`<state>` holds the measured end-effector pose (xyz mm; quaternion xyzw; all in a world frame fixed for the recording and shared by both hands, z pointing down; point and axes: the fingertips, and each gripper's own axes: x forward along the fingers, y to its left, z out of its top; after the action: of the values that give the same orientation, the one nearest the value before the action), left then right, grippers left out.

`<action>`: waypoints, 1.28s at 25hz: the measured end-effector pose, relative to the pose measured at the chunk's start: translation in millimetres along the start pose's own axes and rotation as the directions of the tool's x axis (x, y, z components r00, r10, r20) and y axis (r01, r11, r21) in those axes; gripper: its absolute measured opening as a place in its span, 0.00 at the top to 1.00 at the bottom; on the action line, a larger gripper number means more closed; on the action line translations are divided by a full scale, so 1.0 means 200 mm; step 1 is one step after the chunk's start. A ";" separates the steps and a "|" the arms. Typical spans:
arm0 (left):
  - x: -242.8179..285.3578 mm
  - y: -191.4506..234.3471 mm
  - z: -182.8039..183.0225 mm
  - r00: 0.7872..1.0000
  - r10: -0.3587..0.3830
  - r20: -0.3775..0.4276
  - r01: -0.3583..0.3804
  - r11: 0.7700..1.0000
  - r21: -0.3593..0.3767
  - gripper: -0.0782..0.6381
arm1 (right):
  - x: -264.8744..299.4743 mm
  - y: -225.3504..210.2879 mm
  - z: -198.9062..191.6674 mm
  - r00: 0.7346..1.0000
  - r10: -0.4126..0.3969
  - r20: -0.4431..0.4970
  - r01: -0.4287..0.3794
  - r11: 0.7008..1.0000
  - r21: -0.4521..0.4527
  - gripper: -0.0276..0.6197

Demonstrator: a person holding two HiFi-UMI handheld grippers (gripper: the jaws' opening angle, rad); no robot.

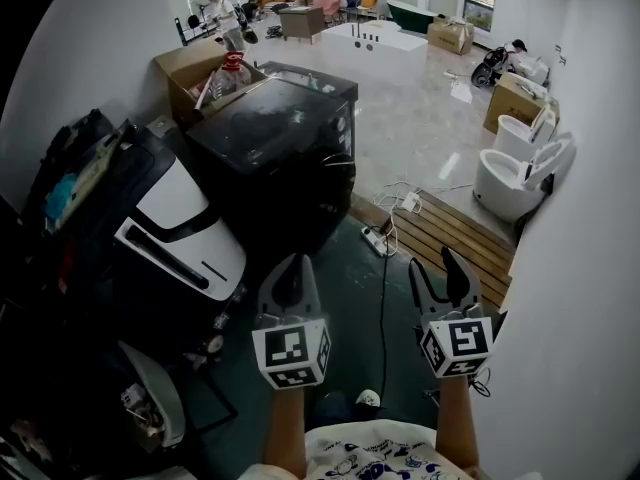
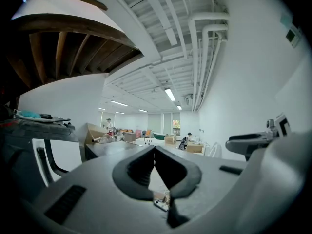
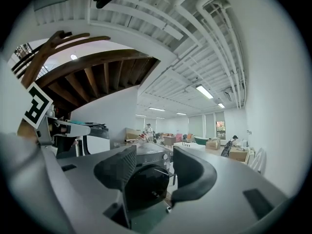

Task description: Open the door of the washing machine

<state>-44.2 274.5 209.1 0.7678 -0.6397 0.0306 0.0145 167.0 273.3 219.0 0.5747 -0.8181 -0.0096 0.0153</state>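
Observation:
A black front-loading washing machine stands on the floor ahead of me, left of centre. In the right gripper view its round dark door shows between the jaws, some way off and closed as far as I can see. My left gripper is held low in front of me, shut with its fingertips together and empty. Beside it my right gripper stands open with nothing between its fingers. Both grippers are apart from the machine.
A white and black appliance lies at the left, with a cardboard box behind the washer. A power strip with cables and a slatted wooden platform lie ahead on the floor. White toilets line the right wall.

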 end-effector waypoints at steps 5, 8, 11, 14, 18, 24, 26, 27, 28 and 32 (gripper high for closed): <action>0.04 -0.03 -0.04 1.000 0.009 -0.021 -0.009 1.000 -0.006 0.89 | 0.04 -0.05 -0.03 1.000 0.008 -0.013 -0.008 1.000 0.000 0.58; 0.09 -0.03 -0.05 0.999 0.013 -0.029 -0.013 1.000 -0.004 0.89 | 0.08 -0.07 -0.05 1.000 0.009 -0.021 -0.009 1.000 0.007 0.58; 0.16 -0.01 -0.05 0.999 0.013 -0.033 -0.013 1.000 -0.003 0.89 | 0.15 -0.10 -0.07 1.000 0.010 -0.027 -0.009 1.000 0.016 0.58; 0.26 0.02 -0.07 0.999 0.012 -0.035 -0.012 1.000 -0.005 0.89 | 0.25 -0.12 -0.09 0.999 0.018 -0.036 -0.017 1.000 0.020 0.58; 0.46 0.06 -0.09 0.999 0.000 -0.039 -0.001 1.000 -0.016 0.89 | 0.42 -0.17 -0.11 0.999 0.016 -0.043 -0.016 1.000 0.013 0.58; 0.81 0.13 -0.07 0.999 -0.028 -0.030 0.027 0.999 -0.017 0.89 | 0.77 -0.24 -0.11 0.999 0.015 -0.049 -0.016 1.000 -0.004 0.58; 0.93 0.17 -0.07 0.999 -0.033 -0.031 0.032 0.999 -0.018 0.89 | 0.89 -0.26 -0.11 0.998 0.015 -0.054 -0.016 1.000 -0.013 0.58; 0.99 0.20 -0.07 0.999 -0.035 -0.032 0.034 0.999 -0.020 0.89 | 0.95 -0.26 -0.11 0.998 0.015 -0.056 -0.016 1.000 -0.016 0.58; 1.05 0.22 -0.07 0.999 -0.037 -0.033 0.036 0.999 -0.021 0.89 | 1.01 -0.27 -0.11 0.998 0.015 -0.058 -0.016 1.000 -0.018 0.58; 1.29 0.31 -0.03 0.998 -0.047 -0.039 0.046 0.999 -0.026 0.89 | 1.24 -0.30 -0.09 0.998 0.013 -0.062 -0.014 1.000 -0.022 0.58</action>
<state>-58.3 11.0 231.3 0.7814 -0.6218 0.0375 0.0376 140.4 18.7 237.8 0.5690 -0.8210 -0.0009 0.0474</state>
